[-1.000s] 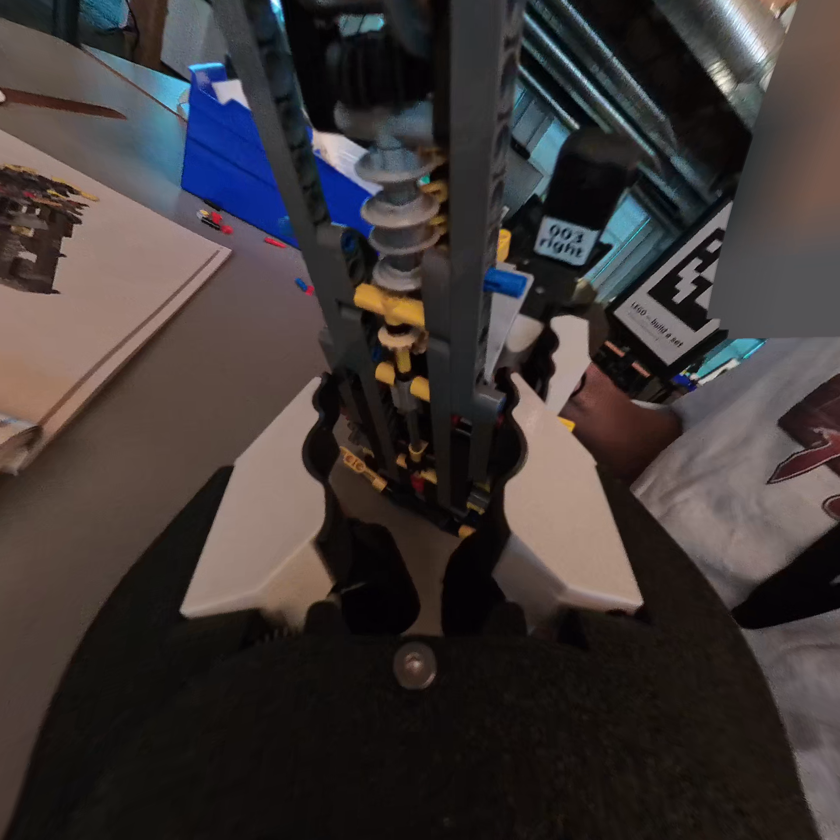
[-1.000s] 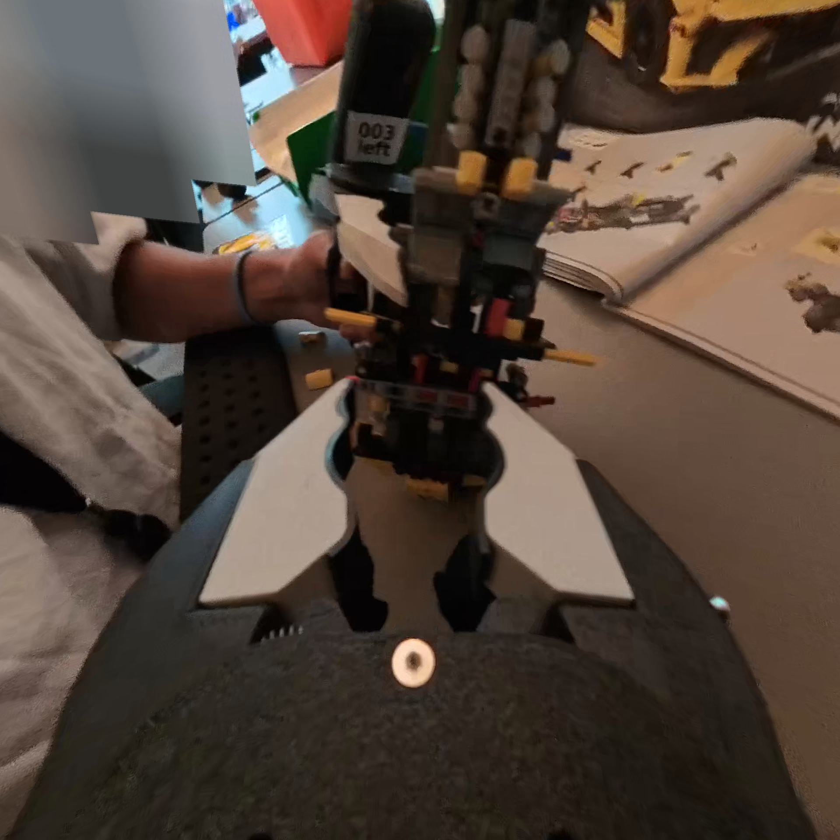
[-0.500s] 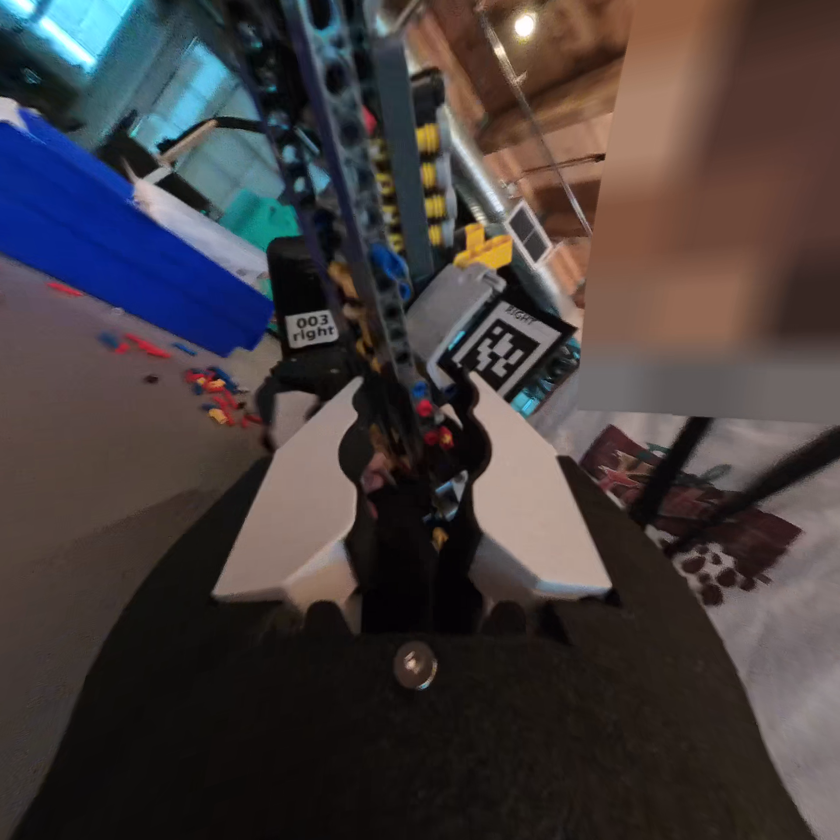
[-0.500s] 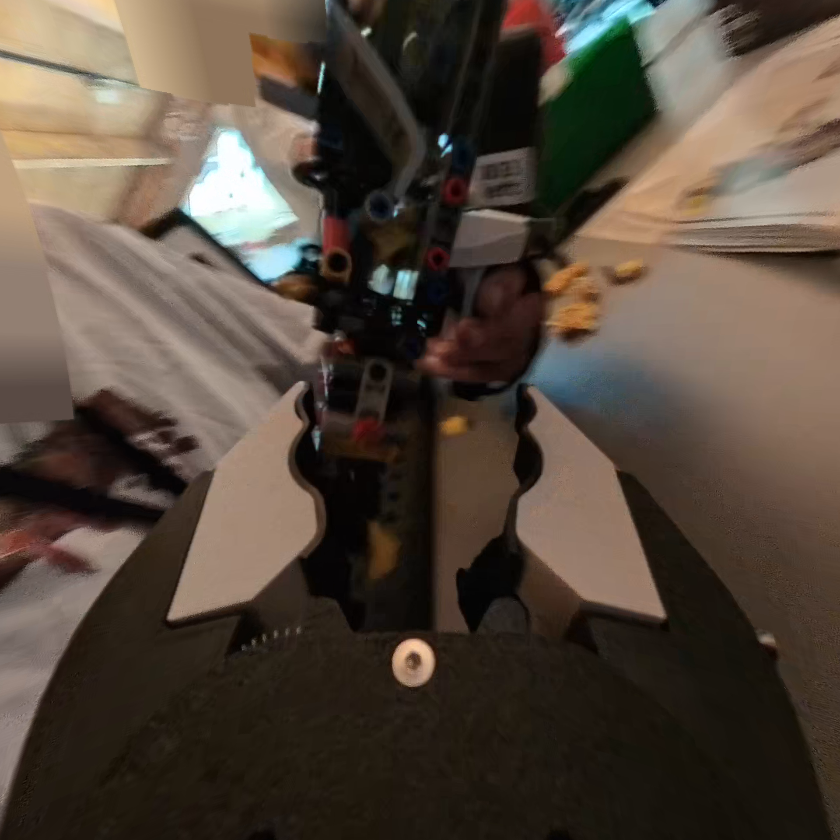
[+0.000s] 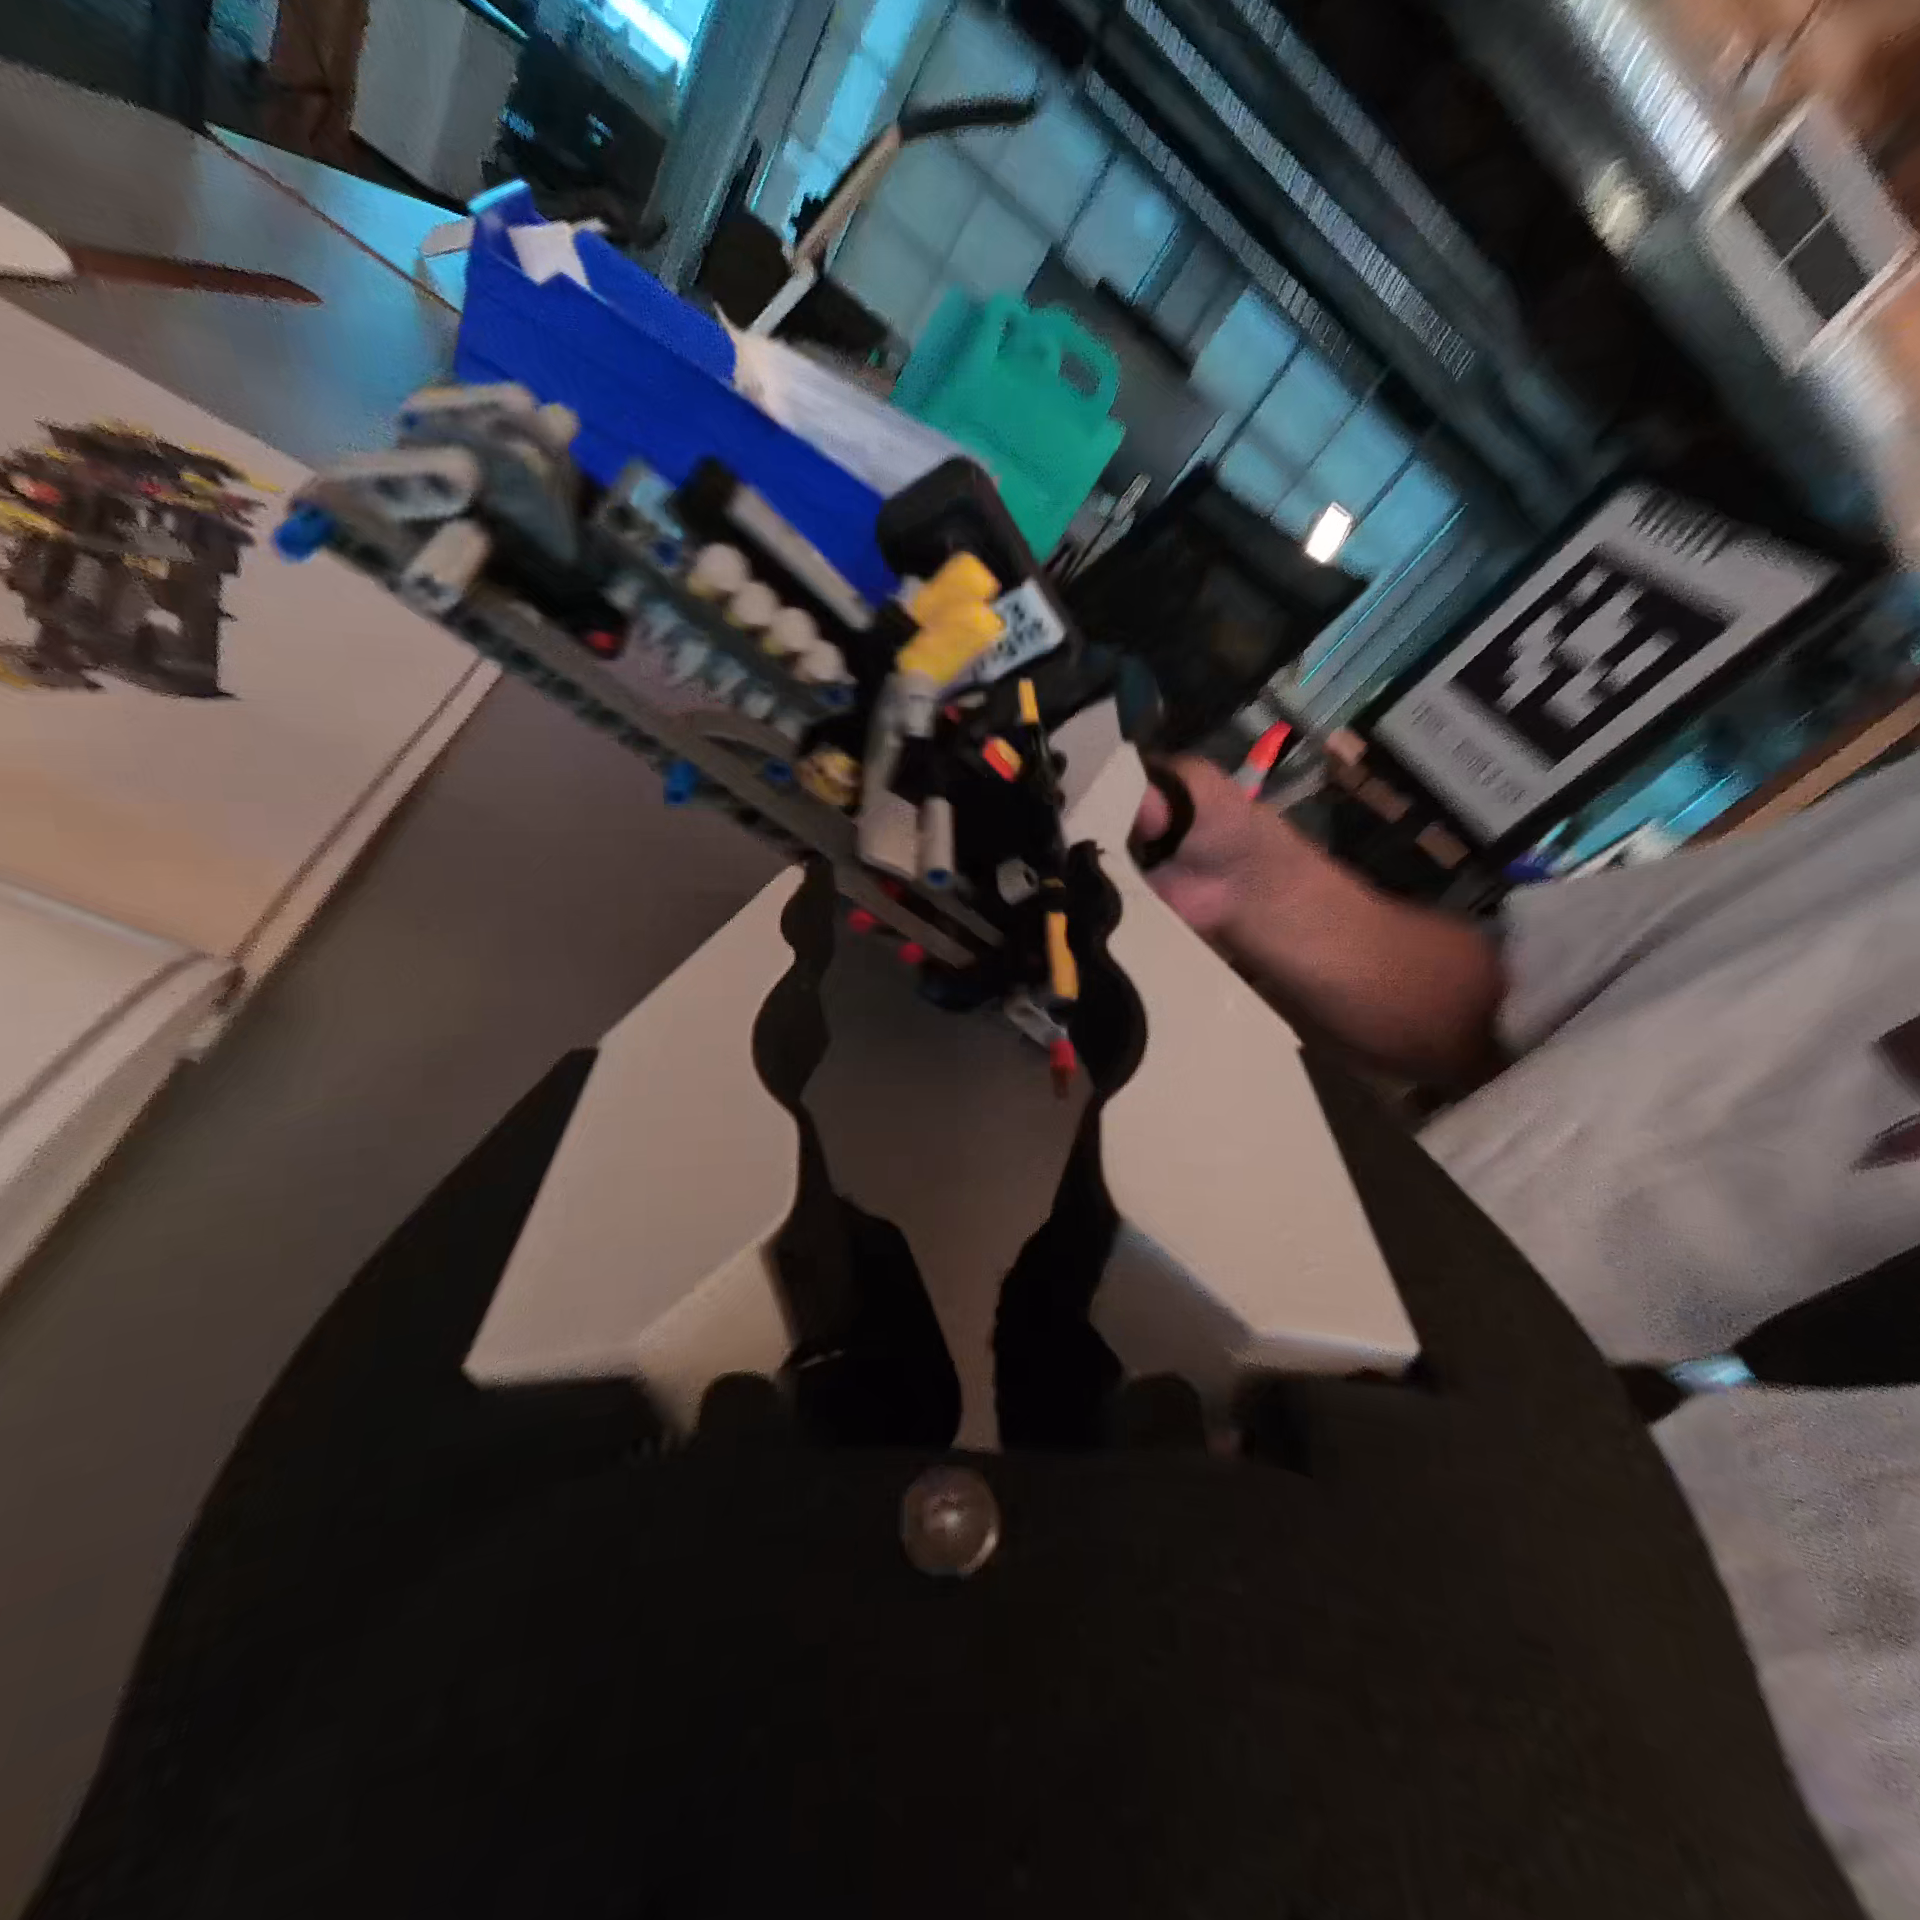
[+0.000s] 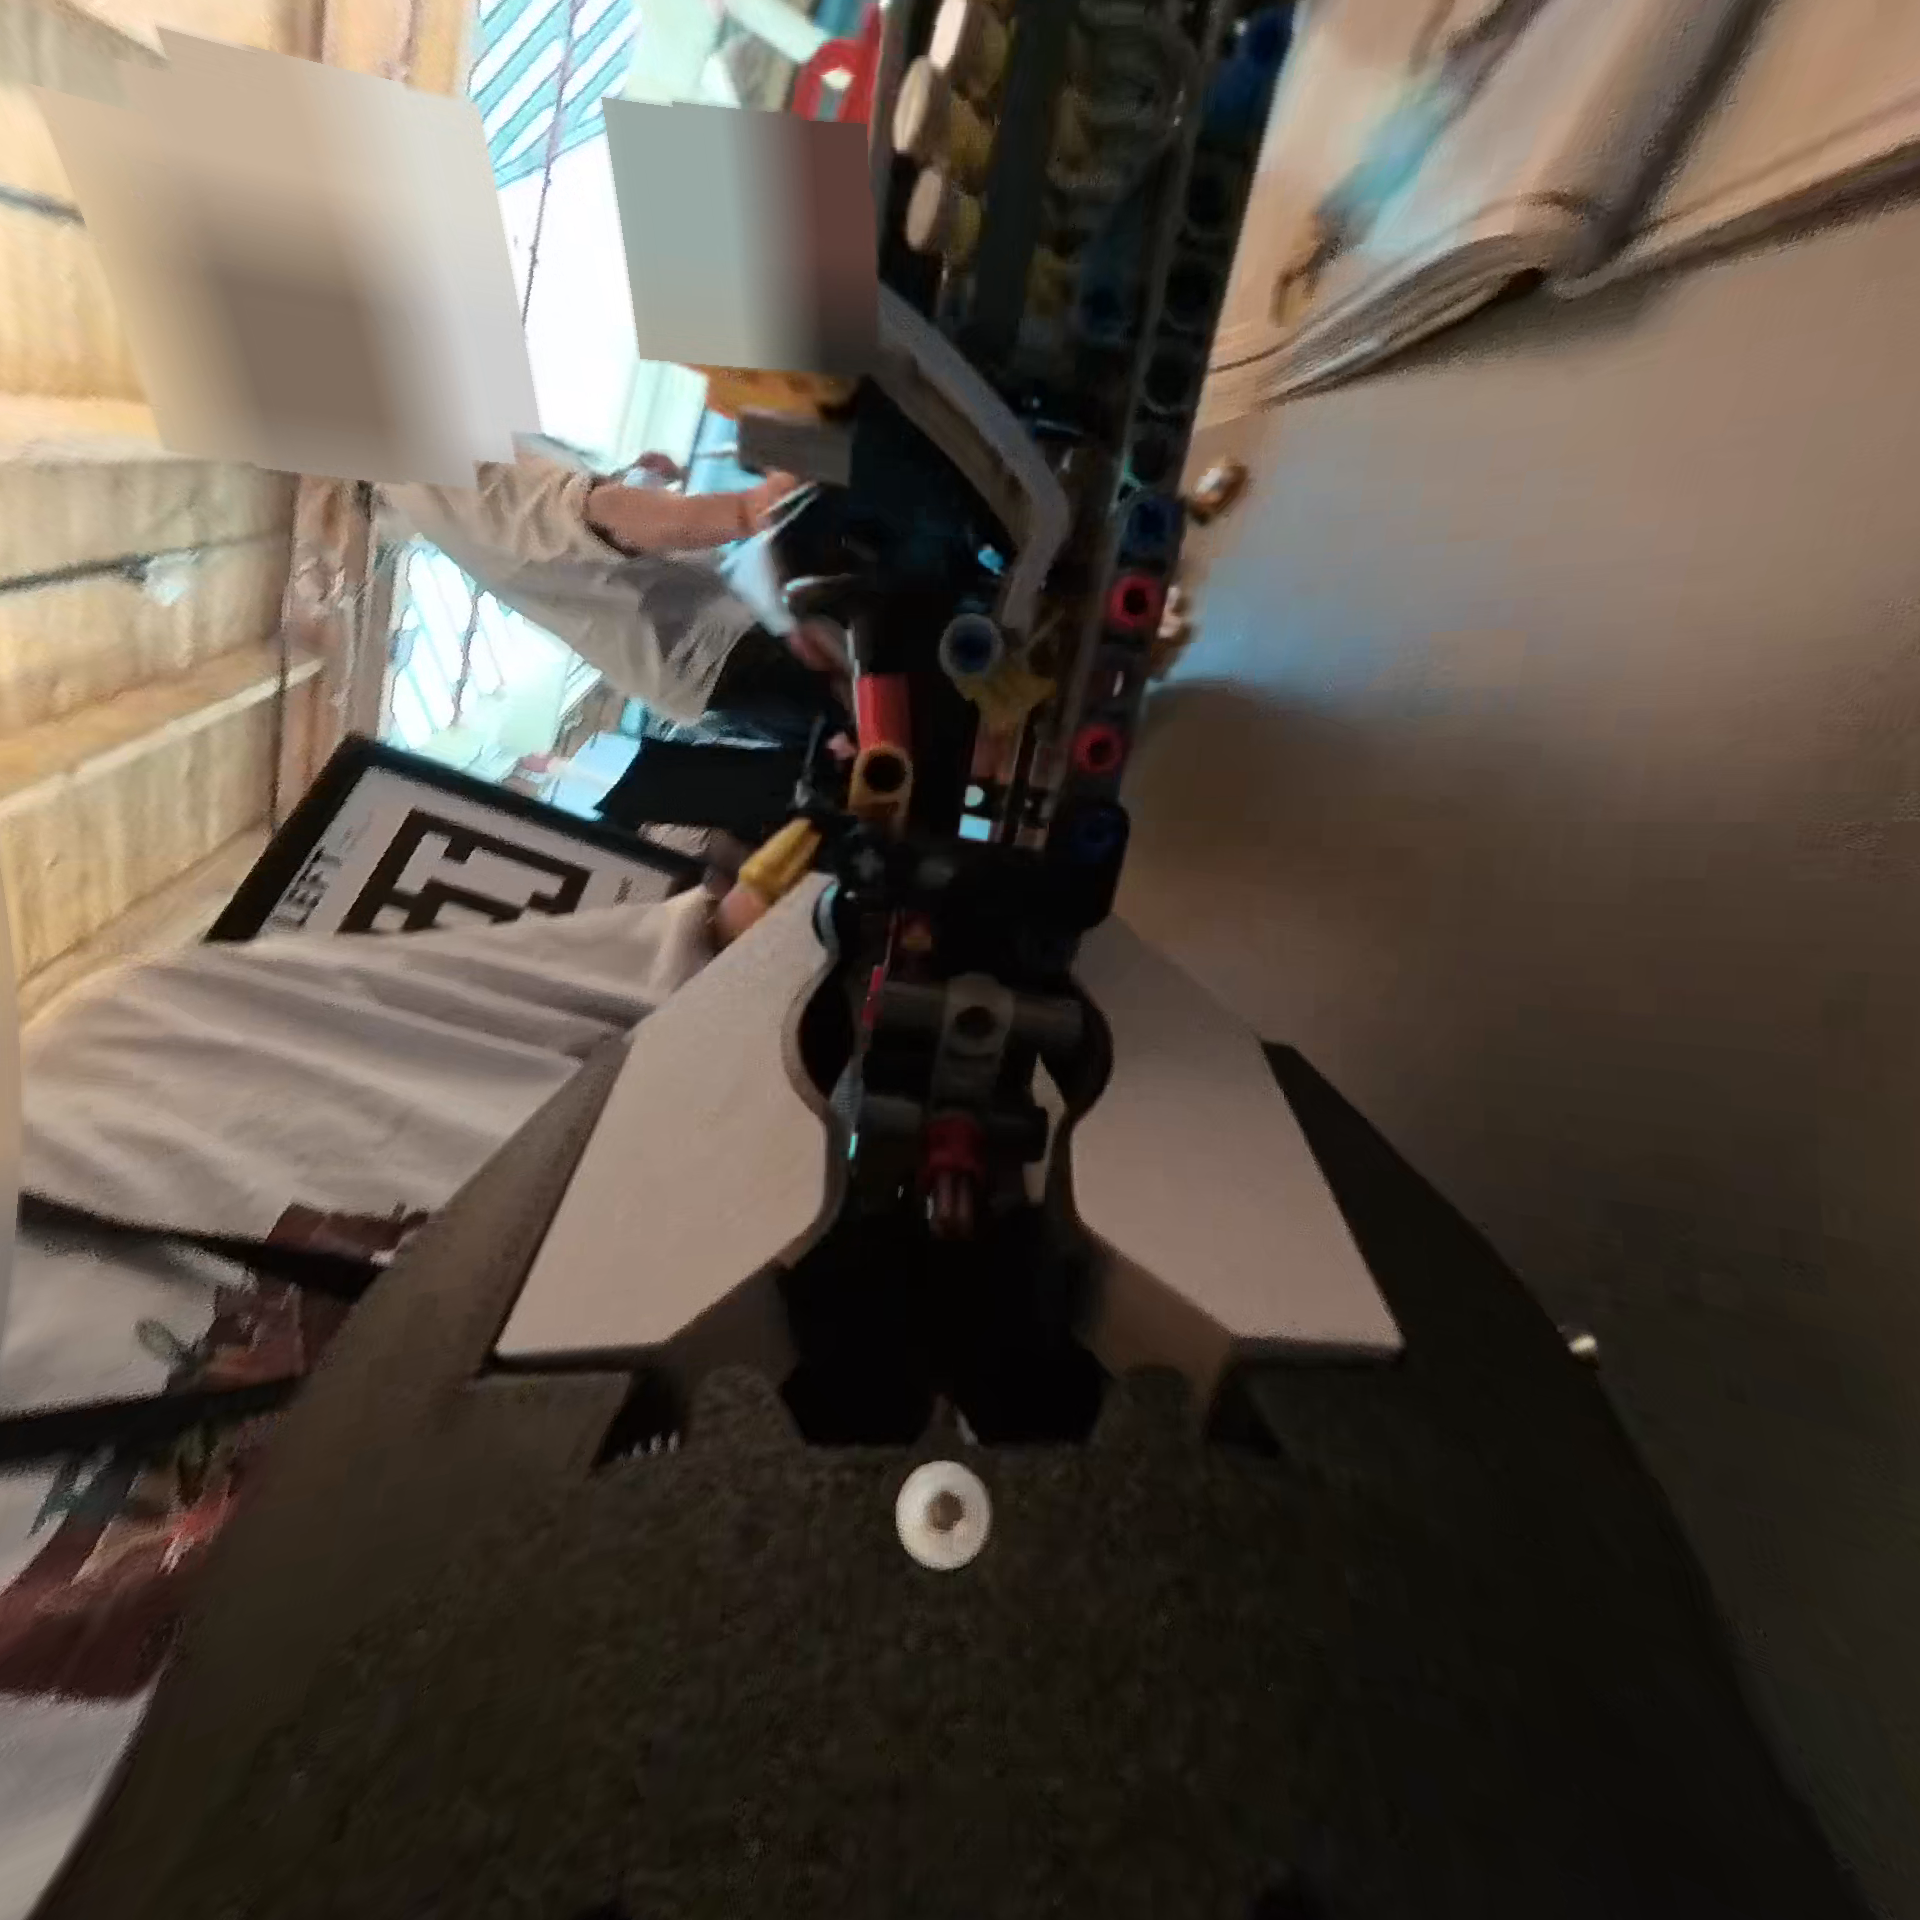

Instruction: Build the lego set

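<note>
Both grippers clamped on the lego assembly (image 5: 727,665): left gripper (image 5: 951,966) and right gripper (image 6: 956,1049) at one end. Mid-reorientation, I reckon; next needs steadying before adding parts.

lego assembly (image 5: 727,665) above table (image 5: 499,914), end between left hand-held gripper (image 5: 951,935) fingers | open booklet (image 5: 156,727) on table, left of assembly | bin (image 5: 644,416) behind assembly | right hand-held gripper (image 6: 956,1039) fingers either side of assembly's other end
</note>
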Demonstrator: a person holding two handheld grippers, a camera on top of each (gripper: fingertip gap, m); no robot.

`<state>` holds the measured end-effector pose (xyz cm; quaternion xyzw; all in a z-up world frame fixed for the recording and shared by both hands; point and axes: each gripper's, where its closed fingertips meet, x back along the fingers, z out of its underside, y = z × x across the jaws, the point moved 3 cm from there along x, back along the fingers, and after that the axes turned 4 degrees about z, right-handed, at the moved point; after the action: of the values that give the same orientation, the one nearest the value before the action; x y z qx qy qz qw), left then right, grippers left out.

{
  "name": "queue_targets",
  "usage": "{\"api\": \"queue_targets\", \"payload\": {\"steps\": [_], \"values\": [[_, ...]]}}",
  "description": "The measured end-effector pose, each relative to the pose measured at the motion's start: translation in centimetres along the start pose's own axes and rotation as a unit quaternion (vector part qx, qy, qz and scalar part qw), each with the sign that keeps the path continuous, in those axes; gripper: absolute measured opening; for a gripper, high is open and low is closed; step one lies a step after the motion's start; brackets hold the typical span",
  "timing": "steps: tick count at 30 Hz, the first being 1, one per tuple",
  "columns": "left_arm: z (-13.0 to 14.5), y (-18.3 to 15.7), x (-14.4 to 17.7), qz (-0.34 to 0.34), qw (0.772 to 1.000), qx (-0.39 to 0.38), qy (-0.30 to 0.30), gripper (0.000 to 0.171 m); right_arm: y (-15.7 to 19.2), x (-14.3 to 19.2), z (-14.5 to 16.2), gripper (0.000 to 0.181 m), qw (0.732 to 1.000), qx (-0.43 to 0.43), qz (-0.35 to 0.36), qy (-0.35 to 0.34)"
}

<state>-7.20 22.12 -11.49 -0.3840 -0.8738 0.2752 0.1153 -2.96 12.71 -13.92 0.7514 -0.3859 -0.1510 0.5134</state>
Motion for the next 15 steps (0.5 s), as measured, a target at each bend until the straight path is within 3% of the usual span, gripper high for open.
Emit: {"api": "queue_targets", "payload": {"steps": [2, 4, 7, 8, 11, 15], "values": [[1.1, -0.6, -0.5, -0.035, 0.994, -0.085, 0.052, 0.04, -1.0, 0.2, 0.2, 0.032, 0.999, -0.01, 0.034, -0.004], [2.7, -0.7, -1.3, -0.076, 0.974, -0.177, 0.122, 0.034, -1.5, 0.1, 0.4, 0.032, 0.998, -0.018, 0.054, -0.007], [4.4, -0.6, -1.9, -0.128, 0.934, -0.278, 0.184, 0.003, -2.1, -0.4, 0.8, 0.032, 0.997, -0.027, 0.074, -0.01], [4.6, -0.4, -2.0, -0.144, 0.923, -0.301, 0.191, 0.002, -2.3, -0.5, 0.9, 0.032, 0.997, -0.029, 0.075, -0.008], [5.6, 0.1, -1.7, -0.151, 0.909, -0.31, 0.235, 0.002, -3.1, -0.9, 1.3, 0.032, 0.995, -0.036, 0.089, -0.002], [6.4, -0.2, -1.5, -0.114, 0.916, -0.291, 0.252, 0.001, -3.5, -1.2, 2.1, 0.034, 0.995, -0.012, 0.094, 0.026]]}}
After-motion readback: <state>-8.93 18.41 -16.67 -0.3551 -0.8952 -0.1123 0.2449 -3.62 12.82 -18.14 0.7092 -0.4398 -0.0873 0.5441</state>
